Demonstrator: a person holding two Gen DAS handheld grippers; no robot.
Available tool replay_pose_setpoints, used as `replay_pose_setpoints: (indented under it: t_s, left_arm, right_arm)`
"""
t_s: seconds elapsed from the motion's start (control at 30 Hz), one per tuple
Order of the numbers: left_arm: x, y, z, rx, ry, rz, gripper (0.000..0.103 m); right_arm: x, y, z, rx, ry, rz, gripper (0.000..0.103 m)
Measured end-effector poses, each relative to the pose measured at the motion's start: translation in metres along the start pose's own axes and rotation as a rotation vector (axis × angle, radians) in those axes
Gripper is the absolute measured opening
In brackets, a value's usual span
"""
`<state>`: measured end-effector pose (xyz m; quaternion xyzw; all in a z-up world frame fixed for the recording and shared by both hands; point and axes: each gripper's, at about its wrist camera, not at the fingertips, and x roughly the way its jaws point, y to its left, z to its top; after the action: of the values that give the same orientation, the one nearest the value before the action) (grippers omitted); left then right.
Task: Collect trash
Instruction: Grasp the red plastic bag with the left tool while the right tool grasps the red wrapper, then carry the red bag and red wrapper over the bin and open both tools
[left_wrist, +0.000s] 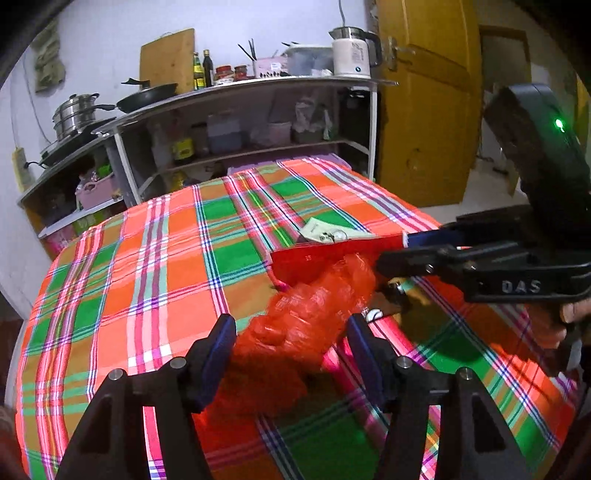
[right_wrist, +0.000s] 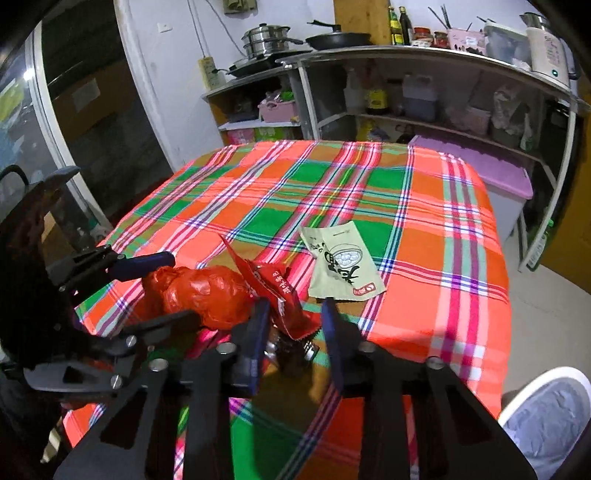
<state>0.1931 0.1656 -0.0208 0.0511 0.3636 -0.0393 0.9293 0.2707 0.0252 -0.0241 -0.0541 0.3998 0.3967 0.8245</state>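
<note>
A crumpled orange-red plastic bag lies on the plaid tablecloth. My left gripper is open, its fingers on either side of the bag. In the right wrist view the bag lies left of centre. A red snack wrapper sticks up between the open fingers of my right gripper; it also shows in the left wrist view. A pale green food packet lies flat just beyond. The right gripper reaches in from the right.
Metal shelves with pots, a pan, bottles and a kettle stand behind the table. A wooden door is at the right. A purple-lidded bin sits by the table's far corner.
</note>
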Motion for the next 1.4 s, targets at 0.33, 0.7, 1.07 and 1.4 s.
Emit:
replay_pose_setpoints:
  t_s: [0.33, 0.7, 1.07, 1.4]
  left_arm:
    - [0.003, -0.003, -0.005, 0.013, 0.037, 0.094, 0.055]
    - [-0.026, -0.004, -0.016, -0.099, -0.011, 0.13, 0.051]
    - [-0.048, 0.007, -0.024, -0.199, -0.03, 0.13, 0.05]
    - [-0.048, 0.015, -0.029, -0.242, -0.034, 0.124, 0.05]
  right_arm:
    - [-0.021, 0.003, -0.002, 0.01, -0.054, 0.02, 0.003]
    - [-0.037, 0.003, -0.005, 0.025, -0.077, 0.047, 0.002]
    - [-0.008, 0.006, -0.003, -0.031, -0.022, 0.006, 0.024]
    - [0.0, 0.019, -0.001, -0.052, -0.008, 0.021, 0.002]
